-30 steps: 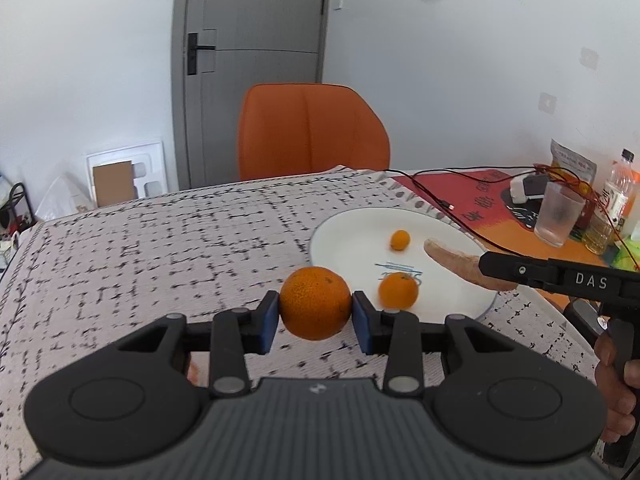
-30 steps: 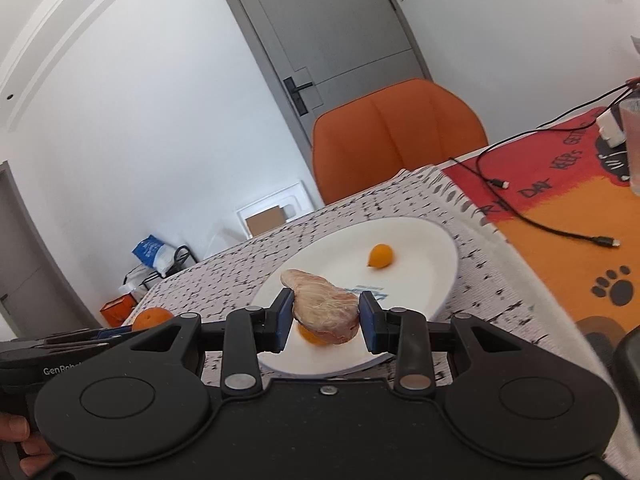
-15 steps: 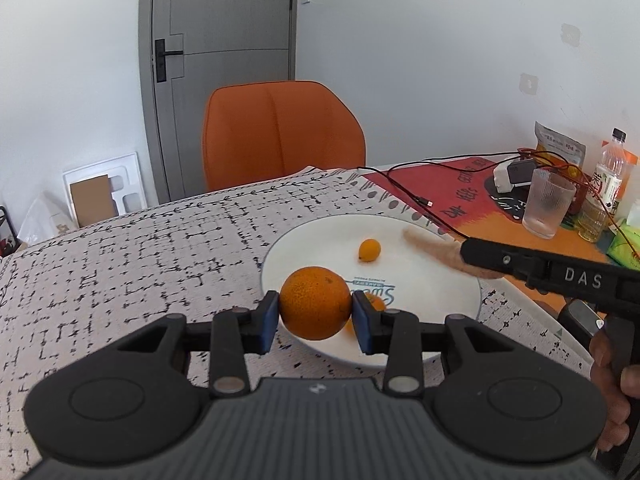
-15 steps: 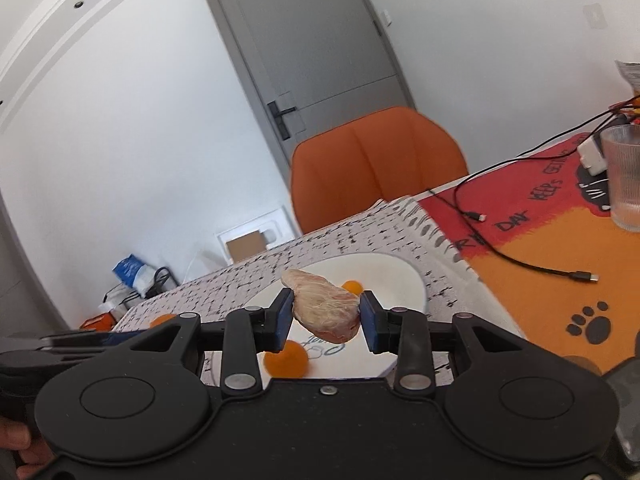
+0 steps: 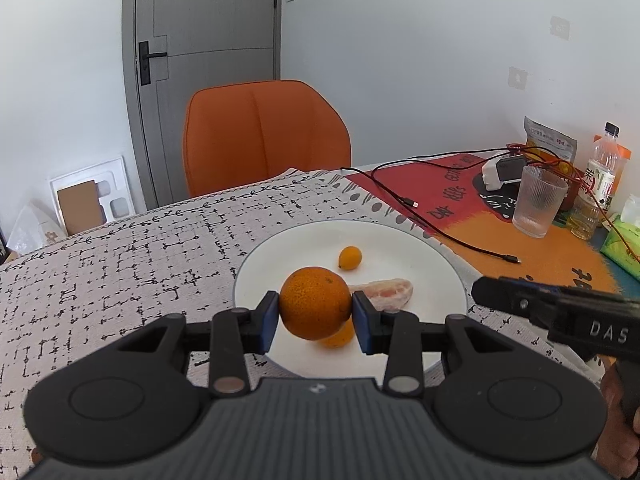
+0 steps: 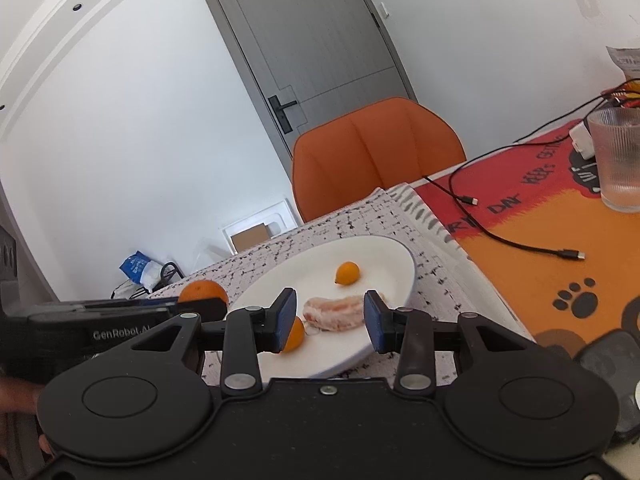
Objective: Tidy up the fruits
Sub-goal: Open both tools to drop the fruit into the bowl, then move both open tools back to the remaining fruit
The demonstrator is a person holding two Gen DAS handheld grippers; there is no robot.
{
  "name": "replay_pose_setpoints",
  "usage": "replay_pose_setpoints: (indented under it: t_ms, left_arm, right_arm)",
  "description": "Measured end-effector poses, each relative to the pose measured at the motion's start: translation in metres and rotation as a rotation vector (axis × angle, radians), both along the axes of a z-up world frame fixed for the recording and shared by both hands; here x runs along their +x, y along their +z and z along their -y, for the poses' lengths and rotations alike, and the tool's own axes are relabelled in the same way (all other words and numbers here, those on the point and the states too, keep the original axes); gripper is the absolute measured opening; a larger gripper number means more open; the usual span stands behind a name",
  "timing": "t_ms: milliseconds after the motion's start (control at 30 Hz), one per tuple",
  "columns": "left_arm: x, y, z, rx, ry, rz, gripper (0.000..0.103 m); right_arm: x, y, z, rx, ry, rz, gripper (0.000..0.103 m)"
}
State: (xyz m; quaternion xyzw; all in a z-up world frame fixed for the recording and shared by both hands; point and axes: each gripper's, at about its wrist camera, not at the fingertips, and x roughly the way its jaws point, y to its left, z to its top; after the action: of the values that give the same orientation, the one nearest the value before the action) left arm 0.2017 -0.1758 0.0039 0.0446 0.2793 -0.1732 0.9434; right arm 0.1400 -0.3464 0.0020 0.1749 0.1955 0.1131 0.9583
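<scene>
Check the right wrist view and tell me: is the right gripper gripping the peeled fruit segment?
No, the right gripper is open and the peeled segment lies on the plate.

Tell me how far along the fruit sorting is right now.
Mostly done. The white plate already holds a kumquat, a small orange and the peeled pomelo segment, with the right tool open above the segment. The left tool grips the big orange over the plate. Left: set it down.
</scene>
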Motion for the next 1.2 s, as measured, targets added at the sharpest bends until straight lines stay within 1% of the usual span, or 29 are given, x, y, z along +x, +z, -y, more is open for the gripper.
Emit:
replay_pose_setpoints:
  t_ms: [67, 133, 200, 267, 300, 400, 433, 467, 533, 567, 667, 800, 867, 933, 1200]
  left_arm:
    - [-0.002, 0.002, 0.000, 0.002, 0.000, 0.021, 0.041]
    - [-0.004, 0.005, -0.002, -0.001, 0.008, 0.031, 0.042]
    - [-0.004, 0.006, -0.006, -0.005, 0.022, 0.030, 0.047]
    - [-0.005, 0.007, -0.011, -0.005, 0.037, 0.032, 0.054]
    - [-0.006, 0.007, -0.014, -0.006, 0.042, 0.036, 0.056]
    - [-0.011, 0.009, -0.022, -0.009, 0.066, 0.050, 0.067]
    - [-0.013, 0.010, -0.026, -0.011, 0.080, 0.055, 0.073]
    - [-0.014, 0.010, -0.029, -0.014, 0.094, 0.061, 0.076]
    - [-0.018, 0.011, -0.035, -0.012, 0.119, 0.075, 0.083]
    - [-0.019, 0.011, -0.037, -0.009, 0.129, 0.081, 0.085]
    - [-0.023, 0.011, -0.046, -0.014, 0.142, 0.083, 0.089]
    - [-0.028, 0.011, -0.061, -0.054, 0.174, 0.078, 0.091]
    - [-0.031, 0.012, -0.066, -0.062, 0.200, 0.080, 0.092]
    - [-0.035, 0.013, -0.071, -0.059, 0.220, 0.087, 0.093]
    - [-0.046, 0.017, -0.090, -0.047, 0.255, 0.078, 0.093]
  right_arm:
    - [0.000, -0.002, 0.001, 0.007, 0.000, -0.009, 0.044]
    - [-0.001, -0.003, 0.001, 0.005, -0.002, -0.011, 0.046]
    - [-0.002, -0.002, -0.001, 0.001, 0.001, -0.009, 0.048]
    - [-0.003, -0.001, -0.003, 0.001, 0.007, -0.003, 0.056]
    - [-0.004, 0.000, -0.005, -0.002, 0.007, 0.001, 0.058]
    - [-0.004, 0.000, -0.010, -0.015, 0.011, 0.001, 0.064]
    - [-0.004, 0.000, -0.011, -0.017, 0.013, -0.003, 0.069]
    - [-0.004, 0.000, -0.013, -0.017, 0.013, -0.005, 0.072]
    - [-0.005, 0.000, -0.015, -0.020, 0.014, -0.002, 0.075]
    - [-0.005, 0.001, -0.016, -0.021, 0.015, -0.004, 0.080]
    - [-0.006, 0.001, -0.020, -0.031, 0.009, -0.007, 0.087]
    - [-0.008, 0.002, -0.027, -0.051, 0.010, -0.009, 0.096]
    - [-0.009, 0.002, -0.030, -0.059, 0.011, -0.010, 0.101]
    - [-0.009, 0.002, -0.034, -0.067, 0.011, -0.013, 0.103]
    - [-0.012, 0.004, -0.047, -0.075, 0.029, -0.022, 0.103]
